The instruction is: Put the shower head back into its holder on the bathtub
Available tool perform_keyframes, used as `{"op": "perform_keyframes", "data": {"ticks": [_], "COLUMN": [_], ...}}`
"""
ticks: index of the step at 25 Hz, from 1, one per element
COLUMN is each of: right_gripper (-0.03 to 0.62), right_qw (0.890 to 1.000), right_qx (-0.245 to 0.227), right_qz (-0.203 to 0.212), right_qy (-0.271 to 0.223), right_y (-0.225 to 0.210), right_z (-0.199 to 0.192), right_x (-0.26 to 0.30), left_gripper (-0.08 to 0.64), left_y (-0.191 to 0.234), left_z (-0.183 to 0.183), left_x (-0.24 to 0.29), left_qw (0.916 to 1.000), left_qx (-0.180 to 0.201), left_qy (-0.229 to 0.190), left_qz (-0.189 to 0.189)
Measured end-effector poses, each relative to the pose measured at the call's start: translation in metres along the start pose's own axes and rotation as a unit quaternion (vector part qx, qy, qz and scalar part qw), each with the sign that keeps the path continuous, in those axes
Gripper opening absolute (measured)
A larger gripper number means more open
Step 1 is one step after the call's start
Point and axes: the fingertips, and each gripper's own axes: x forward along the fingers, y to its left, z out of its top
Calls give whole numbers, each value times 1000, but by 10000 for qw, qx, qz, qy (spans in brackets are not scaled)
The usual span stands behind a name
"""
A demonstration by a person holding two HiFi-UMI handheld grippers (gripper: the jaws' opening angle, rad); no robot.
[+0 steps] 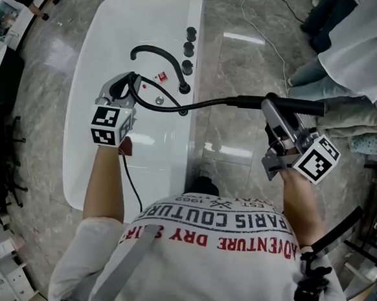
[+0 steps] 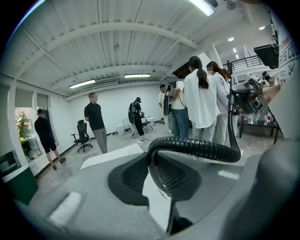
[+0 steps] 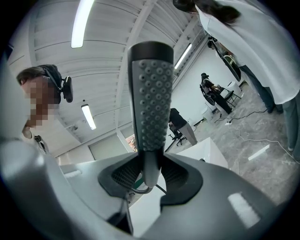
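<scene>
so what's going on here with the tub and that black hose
A person stands at a white bathtub with a gripper in each hand. The right gripper has its jaws closed on the black shower head, held out beside the tub over the floor. The left gripper has its jaws on the black hose above the tub. The shower head is not yet back on the tub.
</scene>
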Motion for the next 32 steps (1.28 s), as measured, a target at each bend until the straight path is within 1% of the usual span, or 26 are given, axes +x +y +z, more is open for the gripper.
{"op": "perform_keyframes", "data": {"ticks": [3,8,12,14,18,23,28,32], "right_gripper": [137,137,137,137,137,137,136,137], "right_qw": [10000,9998,9997,9996,9993,9992,9991,9991], "right_qx": [33,41,17,12,53,81,90,102], "right_qz": [-75,-202,-260,-295,-367,-396,-412,-402], "right_qy": [10,1,-10,9,43,49,62,48], "right_y": [-7,-15,-21,-26,-34,-39,-43,-45], "right_z": [-3,-5,-7,-10,-15,-19,-19,-20], "right_x": [-1,-4,-5,-7,-11,-12,-14,-15], "left_gripper": [60,61,61,61,61,61,61,61], "left_y": [-11,-40,-72,-85,-104,-116,-127,-145], "left_z": [-17,-62,-105,-124,-148,-171,-197,-221], "left_x": [14,39,56,64,73,82,89,94], "left_qw": [9999,9980,9930,9908,9877,9840,9789,9728], "left_qx": [-69,-207,-492,-567,-641,-724,-679,-611], "left_qy": [87,285,522,624,813,1030,1368,1622], "left_qz": [-124,-520,-941,-1061,-1173,-1262,-1355,-1537]}}
